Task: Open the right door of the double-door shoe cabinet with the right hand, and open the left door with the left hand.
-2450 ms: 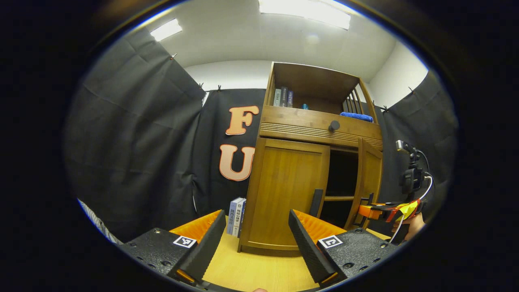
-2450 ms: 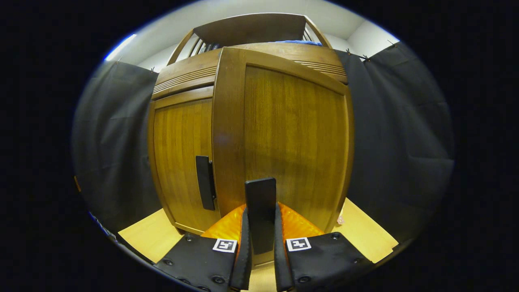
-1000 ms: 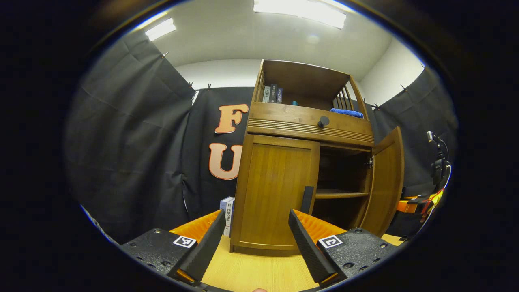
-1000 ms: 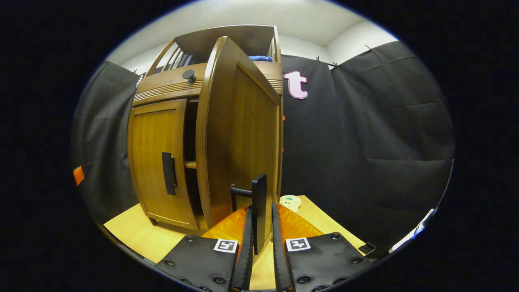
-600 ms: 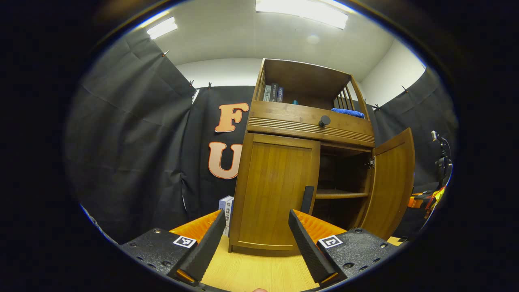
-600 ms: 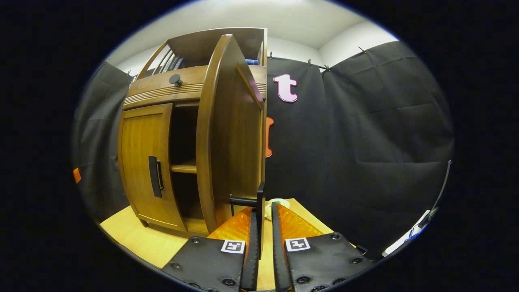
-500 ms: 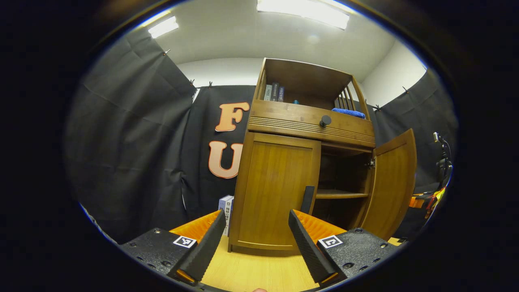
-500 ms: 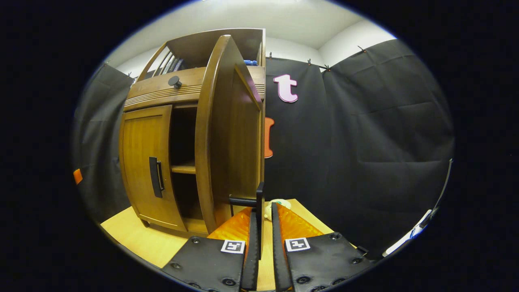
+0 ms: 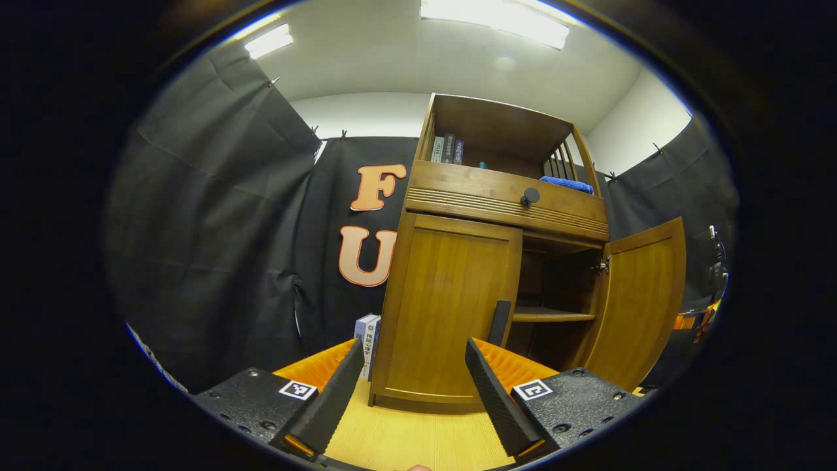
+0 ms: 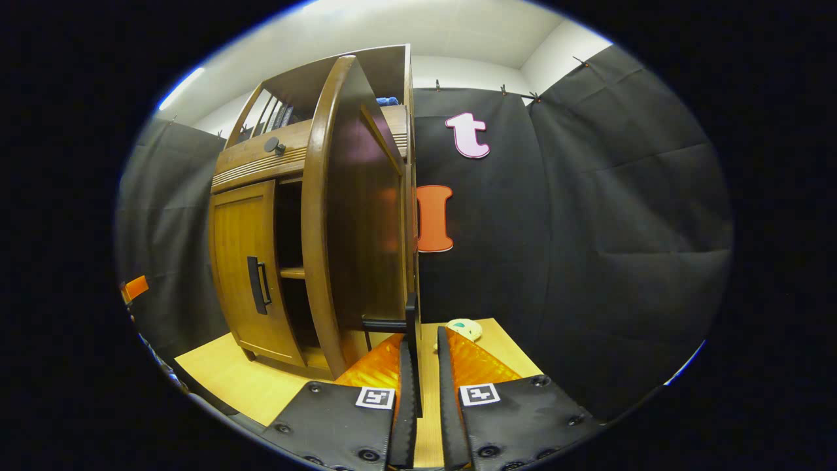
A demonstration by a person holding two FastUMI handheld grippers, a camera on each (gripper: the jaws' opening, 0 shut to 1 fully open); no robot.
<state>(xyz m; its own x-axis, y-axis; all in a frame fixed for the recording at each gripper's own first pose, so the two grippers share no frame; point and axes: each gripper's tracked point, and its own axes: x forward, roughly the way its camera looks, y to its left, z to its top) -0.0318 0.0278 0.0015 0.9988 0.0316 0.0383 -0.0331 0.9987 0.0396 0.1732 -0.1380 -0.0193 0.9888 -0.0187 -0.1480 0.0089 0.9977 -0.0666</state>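
Your tall brown wooden double-door shoe cabinet (image 9: 497,209) stands on the pale wooden desk (image 9: 418,445), against the black cloth wall. Above its doors runs a ribbed drawer front with a round black knob (image 9: 529,195), and above that an open top shelf.

The cabinet's flat brown wooden right door (image 9: 637,301) is swung wide, standing out from the cabinet front, so you can see the dark interior and one horizontal wooden inner shelf (image 9: 549,316). In the right gripper view that door (image 10: 356,216) is seen nearly edge-on.

The flat brown wooden left door (image 9: 444,307) is closed, flush with the frame, with its narrow black vertical bar handle (image 9: 501,322) on the edge nearest the opening.

Your left gripper (image 9: 412,392) sits in front of the left door, apart from it, jaws spread wide with nothing between them; the left door's handle appears just above the right-hand finger.

Your right gripper (image 10: 422,392) is at the outer edge of the open door. Its jaws are nearly together, and the right door's slim black bar handle (image 10: 410,327) runs down between them; whether both fingers press on it, I cannot tell.

Upright books (image 9: 448,149) and a folded blue cloth (image 9: 567,185) sit on the top shelf. More upright books (image 9: 366,340) stand on the desk beside the cabinet's left side. A small pale rounded object (image 10: 464,329) lies on the desk beyond the right gripper.
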